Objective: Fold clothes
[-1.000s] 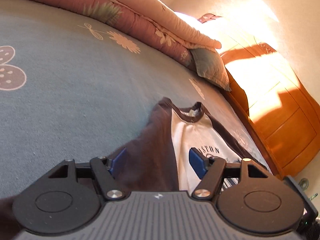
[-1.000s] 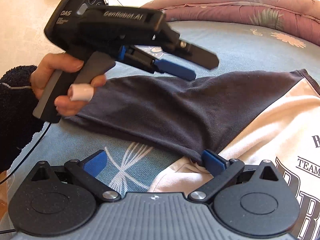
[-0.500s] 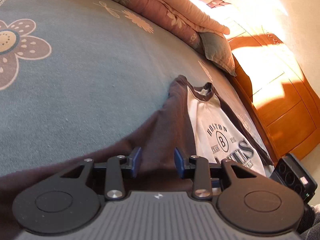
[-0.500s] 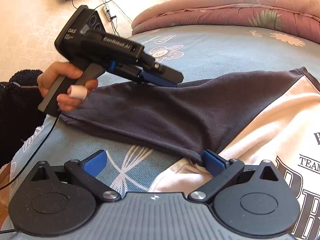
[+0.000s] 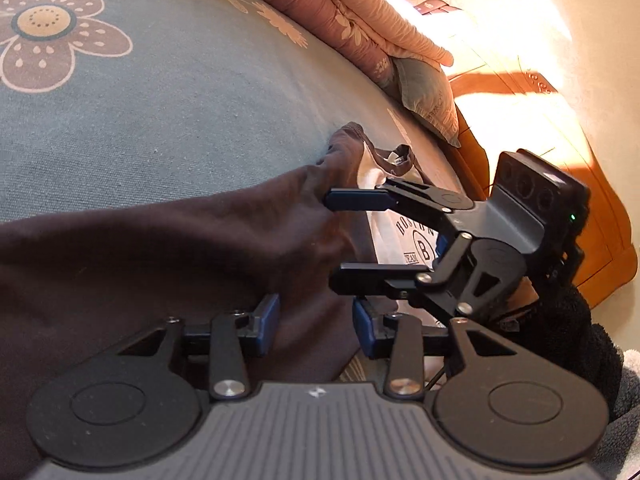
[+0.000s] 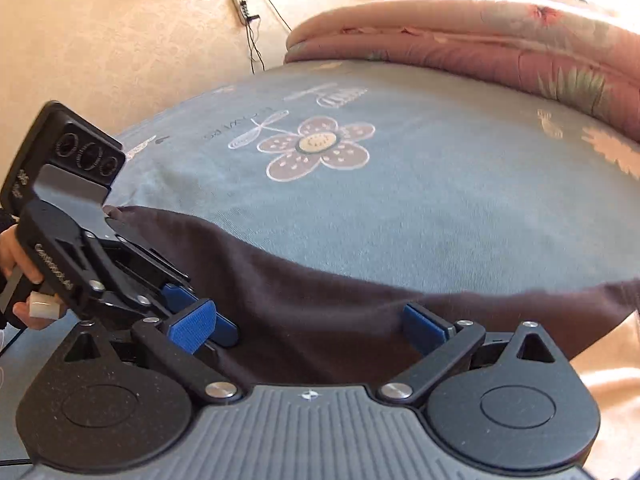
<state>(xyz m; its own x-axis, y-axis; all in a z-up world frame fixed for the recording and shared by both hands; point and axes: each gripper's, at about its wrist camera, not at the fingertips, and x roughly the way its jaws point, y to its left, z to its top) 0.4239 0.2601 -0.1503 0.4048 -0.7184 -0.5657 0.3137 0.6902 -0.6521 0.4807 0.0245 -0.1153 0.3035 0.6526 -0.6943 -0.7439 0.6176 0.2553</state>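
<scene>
Since the earlier frames the right gripper has swung in from the lower right of the left wrist view and now reaches across the middle of that frame, over the dark sleeve of the shirt. Its jaws stand wide apart with nothing between them, the upper one just beside the sleeve's fold. Low in the same view, the left gripper has just been opening a little after a squeeze; dark cloth lies between its blue pads, but they stand partly apart and do not pinch it. From the right wrist view the left gripper sits at the lower left, a hand on its handle, its fingers on the sleeve's end. The shirt (white front with printed letters, dark sleeves) lies flat on the blue flowered bedsheet, its sleeve stretched across the lower half of both frames. A pink quilt is heaped at the upper right
</scene>
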